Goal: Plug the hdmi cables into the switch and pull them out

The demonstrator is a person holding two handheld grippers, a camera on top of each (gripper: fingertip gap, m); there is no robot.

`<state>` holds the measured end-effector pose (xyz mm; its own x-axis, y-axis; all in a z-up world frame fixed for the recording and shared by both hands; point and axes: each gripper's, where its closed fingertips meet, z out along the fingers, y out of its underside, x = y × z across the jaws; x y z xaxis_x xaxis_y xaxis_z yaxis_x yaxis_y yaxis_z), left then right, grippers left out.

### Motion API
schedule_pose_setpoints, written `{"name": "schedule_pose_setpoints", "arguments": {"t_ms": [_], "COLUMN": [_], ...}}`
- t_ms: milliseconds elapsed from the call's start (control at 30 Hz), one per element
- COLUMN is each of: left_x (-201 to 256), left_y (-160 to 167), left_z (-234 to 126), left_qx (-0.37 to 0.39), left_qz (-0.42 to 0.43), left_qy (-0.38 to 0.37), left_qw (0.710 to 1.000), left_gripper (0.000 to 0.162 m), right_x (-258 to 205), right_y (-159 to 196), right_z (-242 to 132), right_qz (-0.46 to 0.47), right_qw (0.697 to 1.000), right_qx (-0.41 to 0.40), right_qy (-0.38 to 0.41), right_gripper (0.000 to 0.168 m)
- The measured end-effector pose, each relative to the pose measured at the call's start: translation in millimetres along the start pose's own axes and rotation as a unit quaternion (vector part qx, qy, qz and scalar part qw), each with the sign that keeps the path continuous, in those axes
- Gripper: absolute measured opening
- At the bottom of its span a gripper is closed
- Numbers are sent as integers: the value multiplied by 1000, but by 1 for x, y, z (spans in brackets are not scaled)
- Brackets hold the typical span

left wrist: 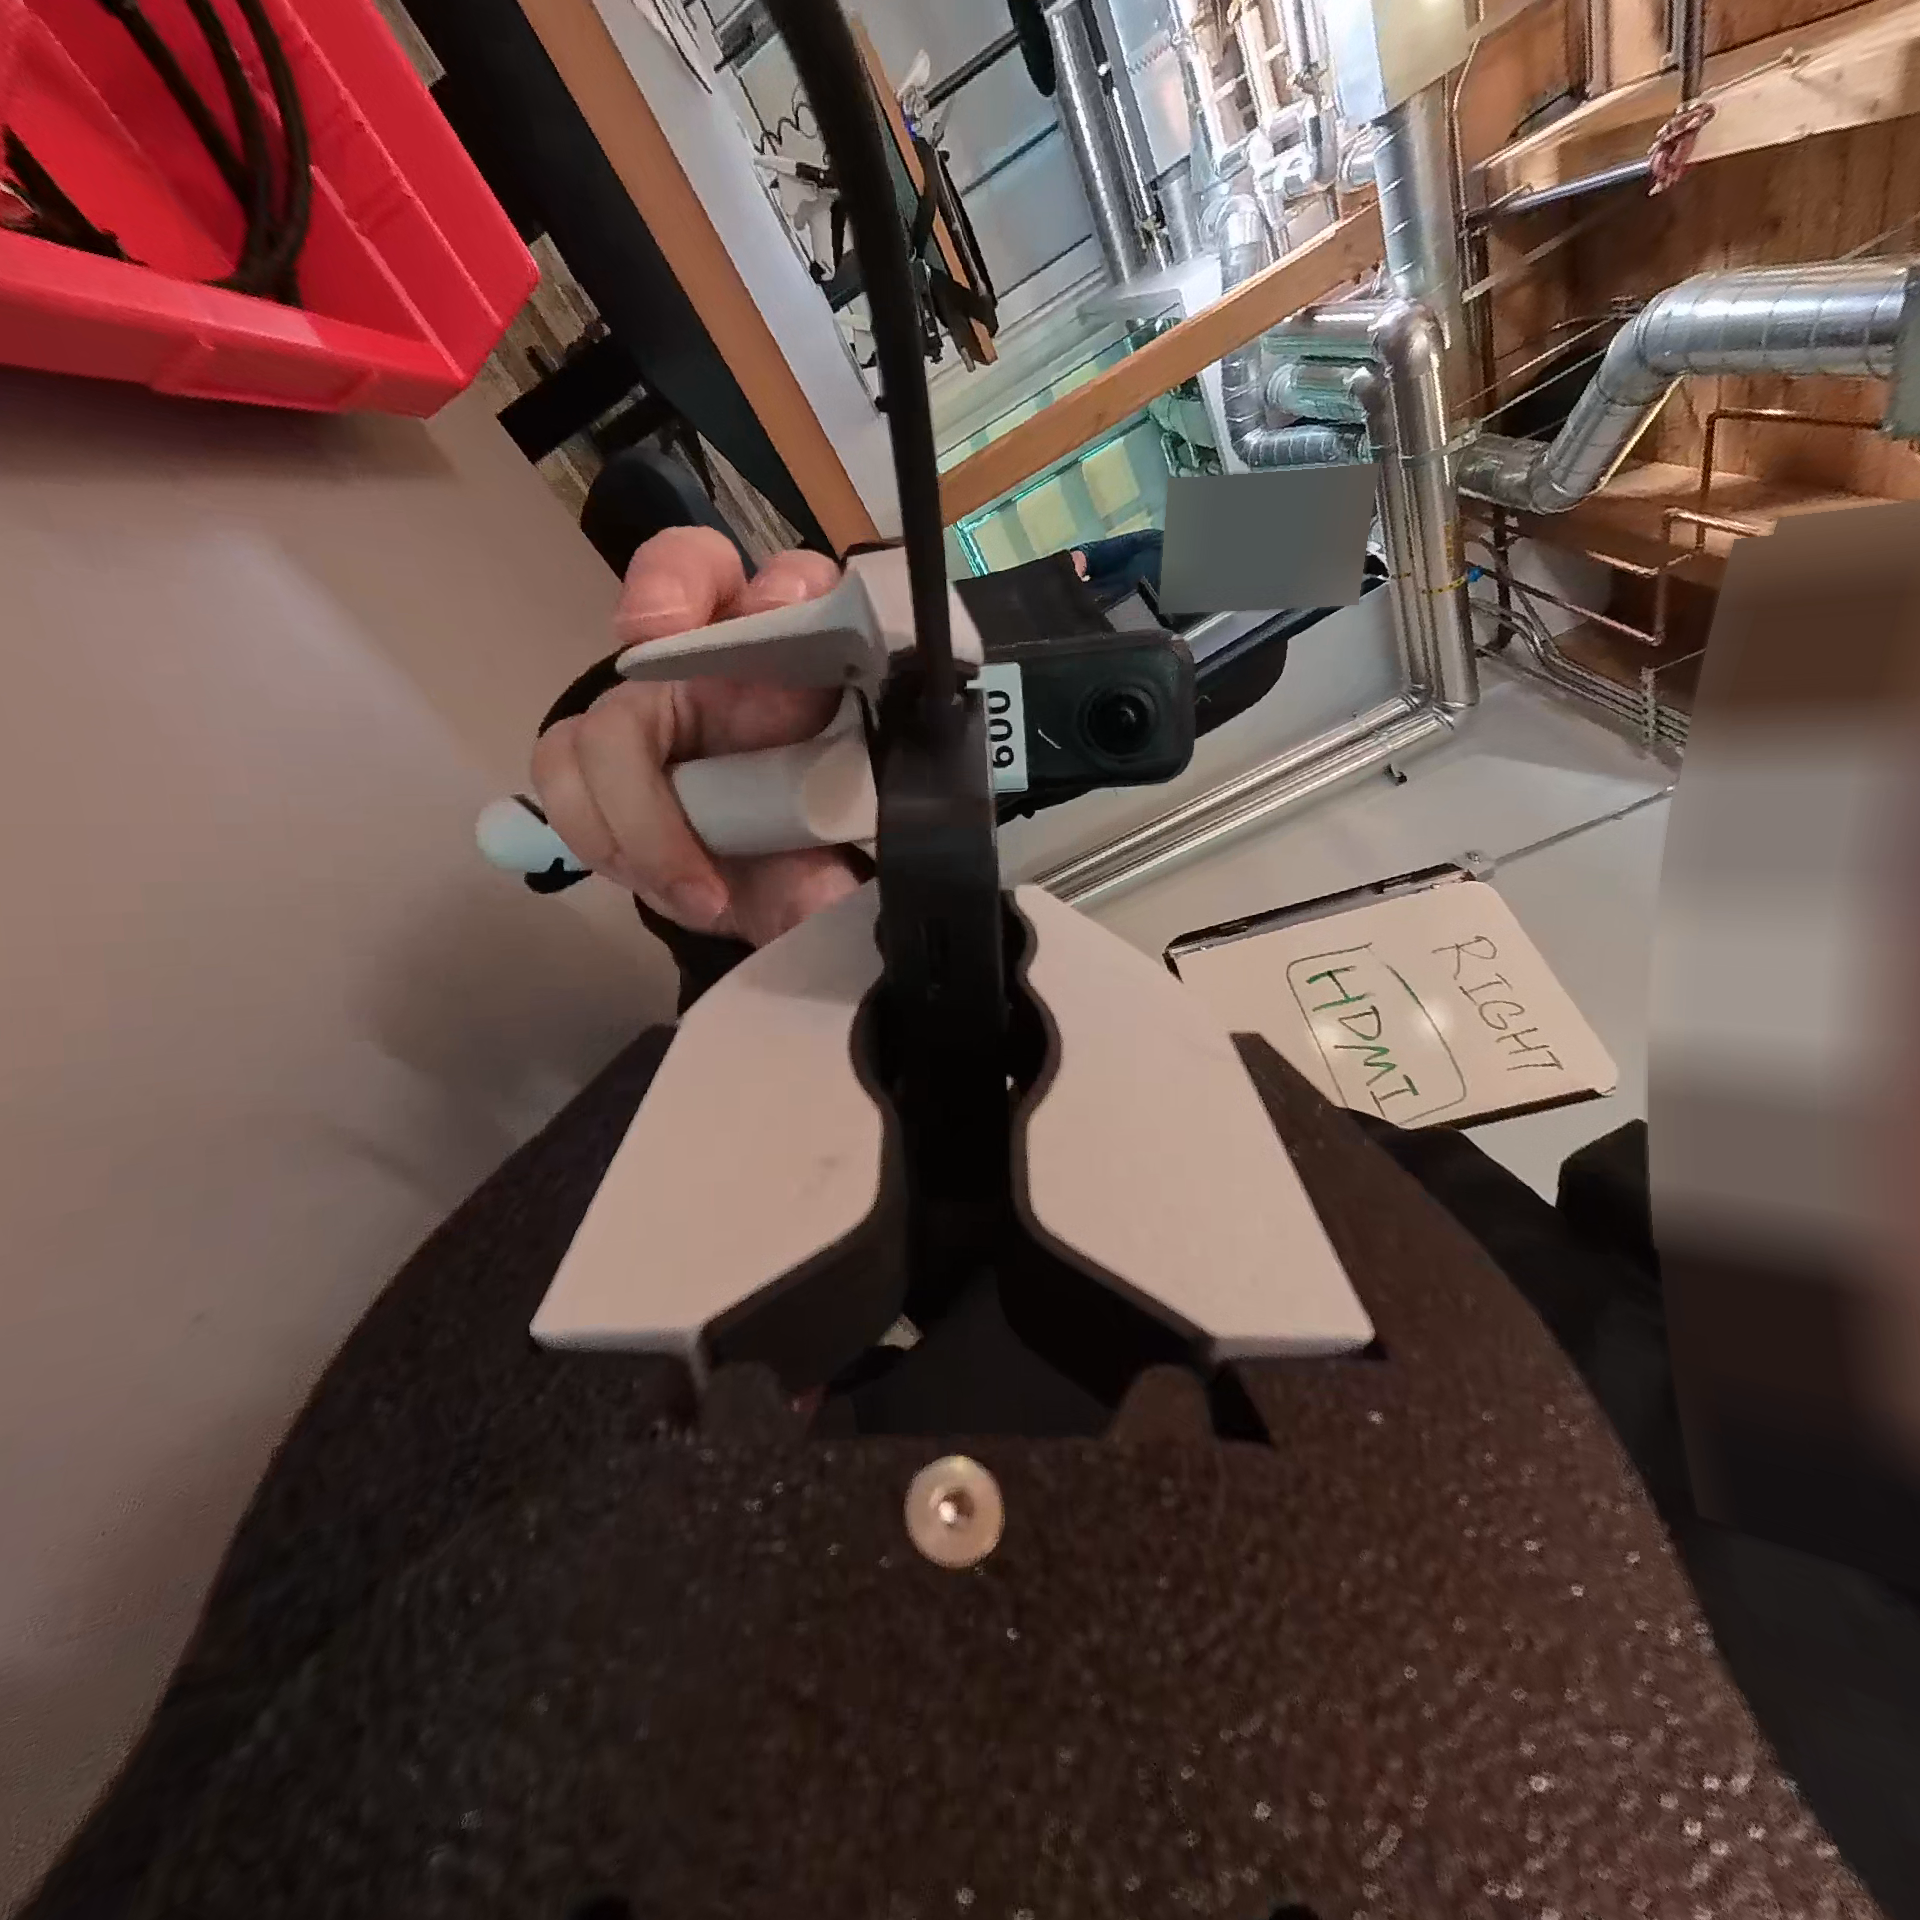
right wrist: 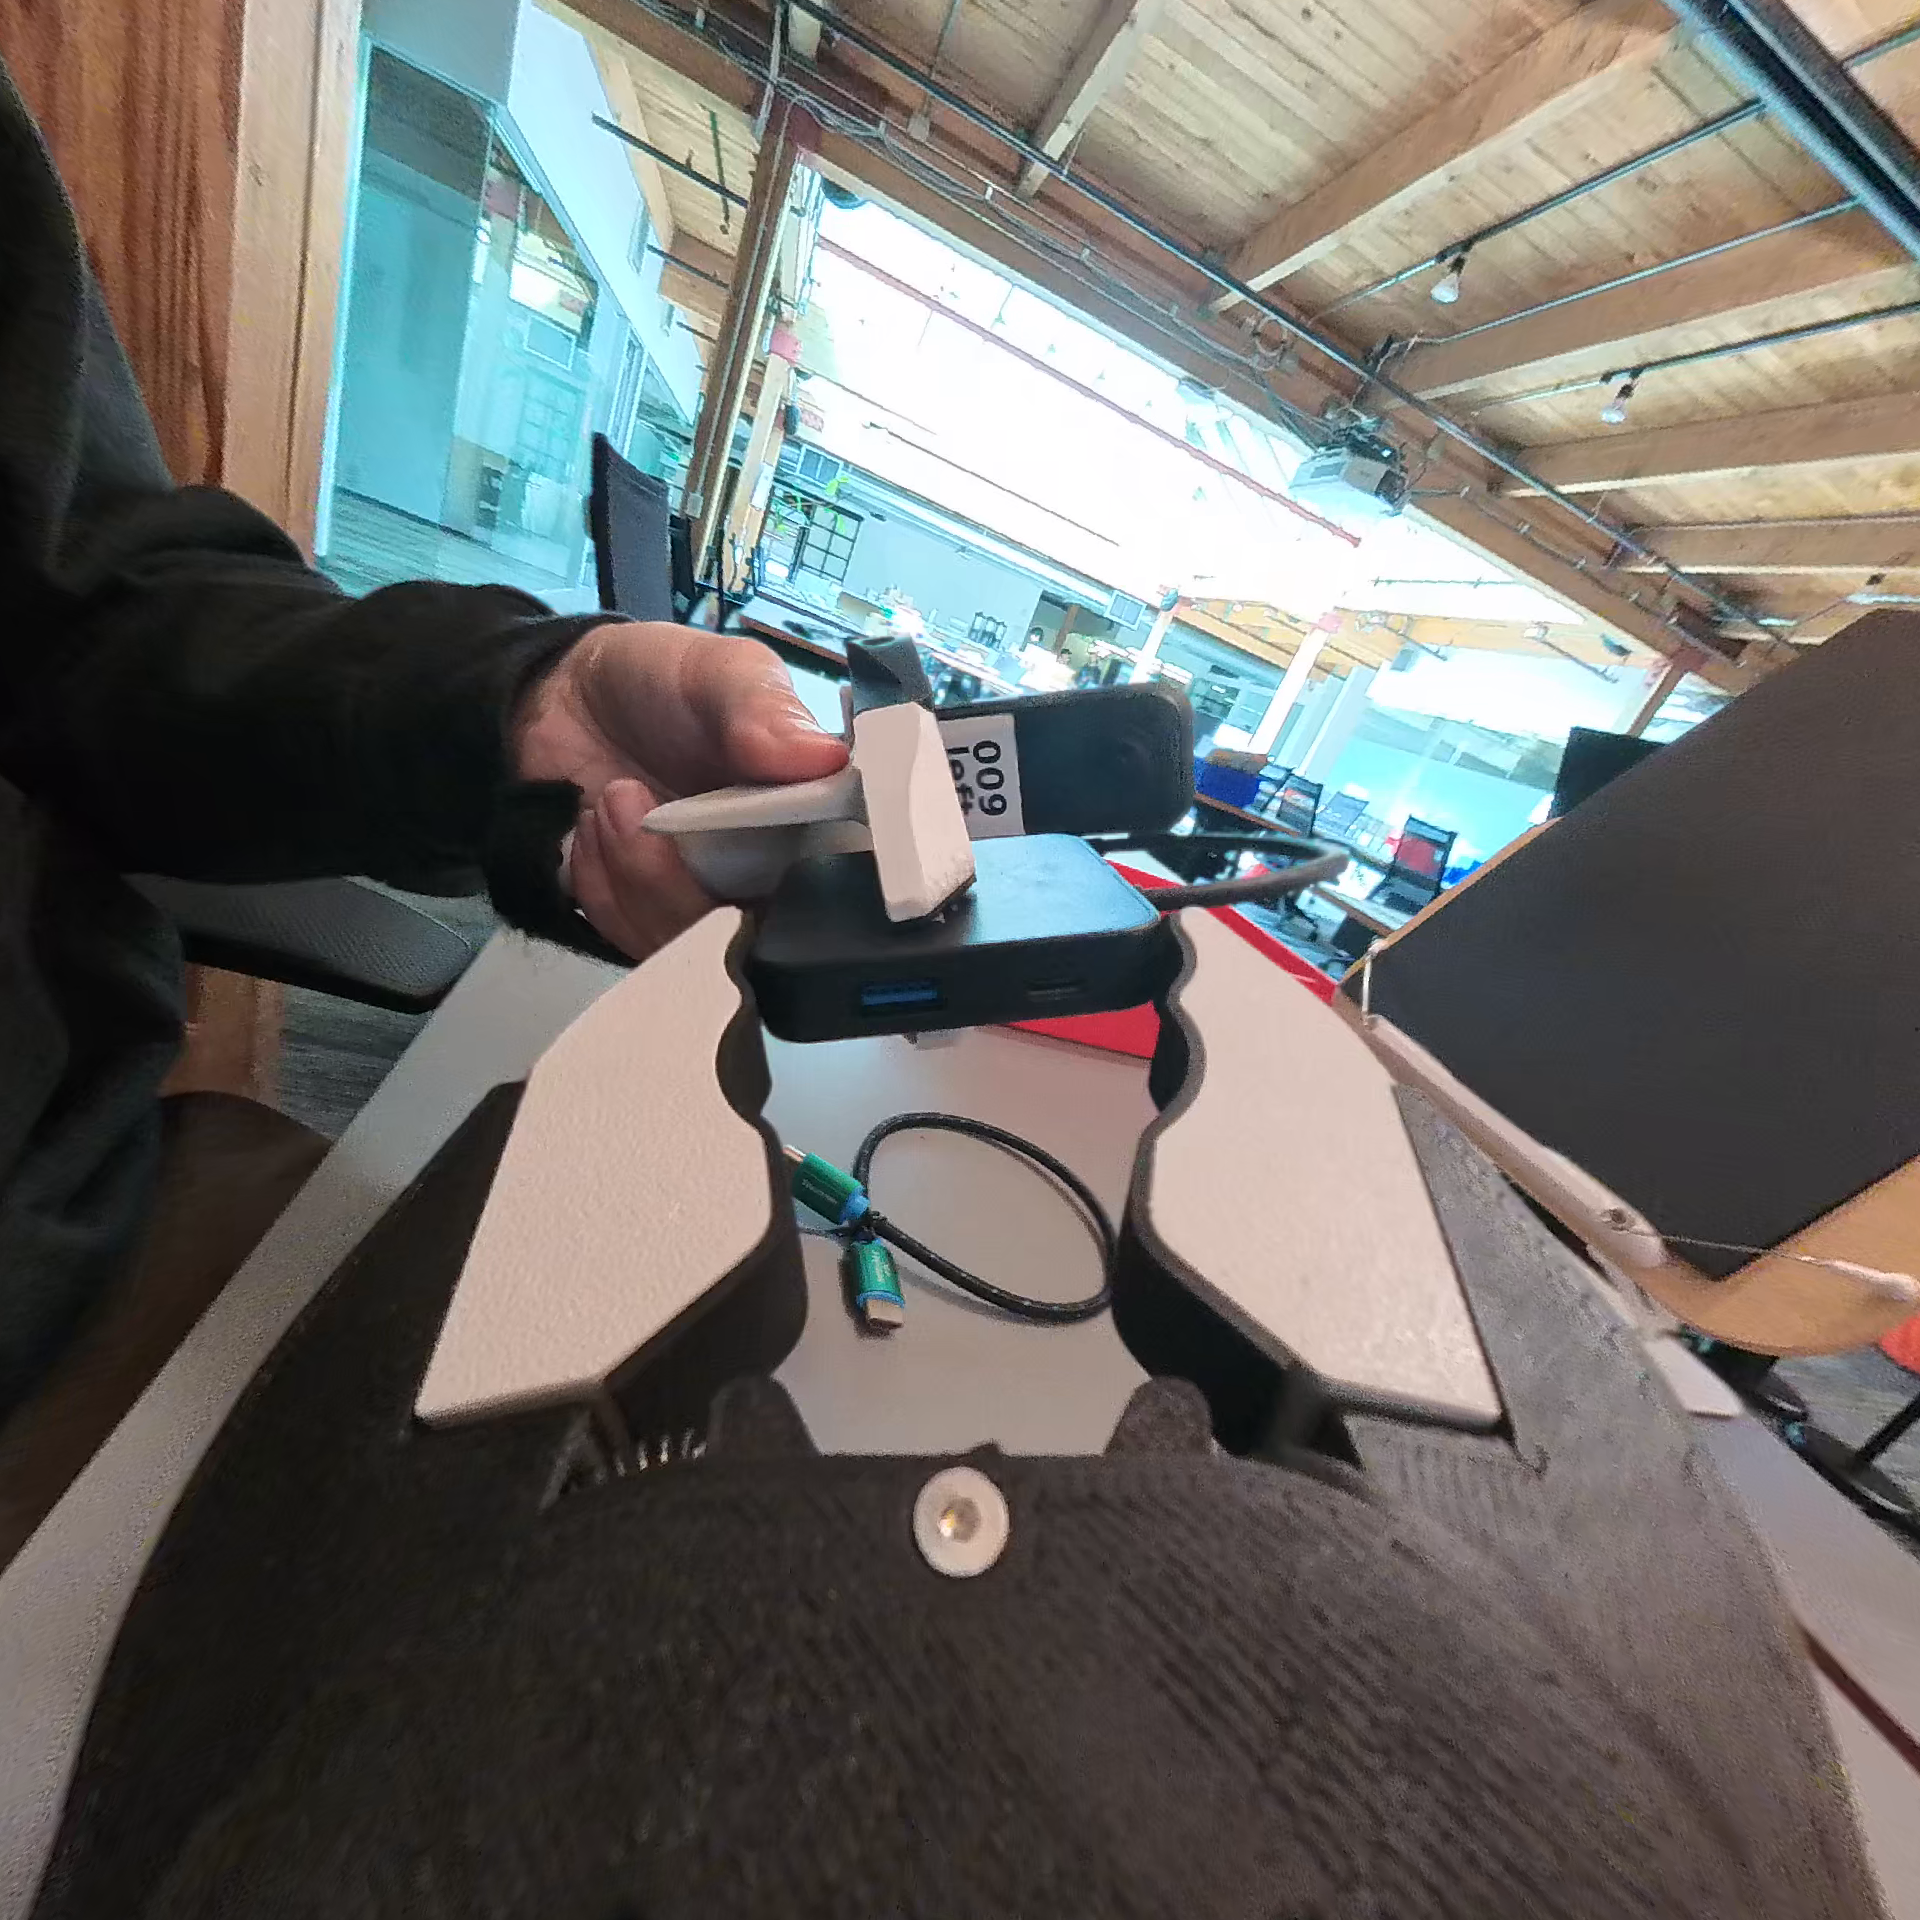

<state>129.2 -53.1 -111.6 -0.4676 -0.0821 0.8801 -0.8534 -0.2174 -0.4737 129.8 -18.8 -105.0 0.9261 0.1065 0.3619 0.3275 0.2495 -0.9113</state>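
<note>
The switch is a flat black box. In the left wrist view I see it edge-on, and my left gripper is shut on it, holding it off the table. Its black cable rises from the far end. In the right wrist view the switch faces me with its ports, and a left finger lies on top of it. My right gripper is wide open, with its tips flanking the switch's two ends; I cannot tell if they touch. A short black cable with green plugs lies coiled on the table below.
A red bin holding black cables stands at the table's far side. A small whiteboard with writing stands propped to the right; its dark back is close beside my right finger. A person's dark sleeve is at the left.
</note>
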Motion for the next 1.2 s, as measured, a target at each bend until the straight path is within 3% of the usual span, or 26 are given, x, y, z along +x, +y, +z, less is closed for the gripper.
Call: {"name": "schedule_pose_setpoints", "arguments": {"t_ms": [467, 667, 800, 1000, 1067, 1200], "left_x": [-9, 1, -2, -1, -7, -17], "left_y": [-4, -23, -32, -17, -13, -3], "left_z": [-9, -17, -28, -15, -13, -16], "left_qx": [-38, 12, 44, 23, 14, -25], "left_qz": [-18, 55, 80, 22, 23, 22], "left_qy": [-25, -24, -43, 24, 13, -27], "left_qw": [999, 998, 995, 999, 1000, 999], "left_gripper": [15, 31, 30, 32, 18, 17], "right_x": [5, 15, 26, 18, 12, 5], "right_y": [8, -4, -6, 2, 3, 14], "right_z": [3, -4, -17, -9, -5, -5], "right_qz": [4, 48, 70, 83, 75, 46], "right_qw": [999, 999, 996, 996, 997, 998], "right_qx": [-27, 3, 21, 19, 14, -31], "right_qy": [18, 26, 41, 22, 13, -3], "right_gripper": [71, 71, 71, 71, 71, 71]}}
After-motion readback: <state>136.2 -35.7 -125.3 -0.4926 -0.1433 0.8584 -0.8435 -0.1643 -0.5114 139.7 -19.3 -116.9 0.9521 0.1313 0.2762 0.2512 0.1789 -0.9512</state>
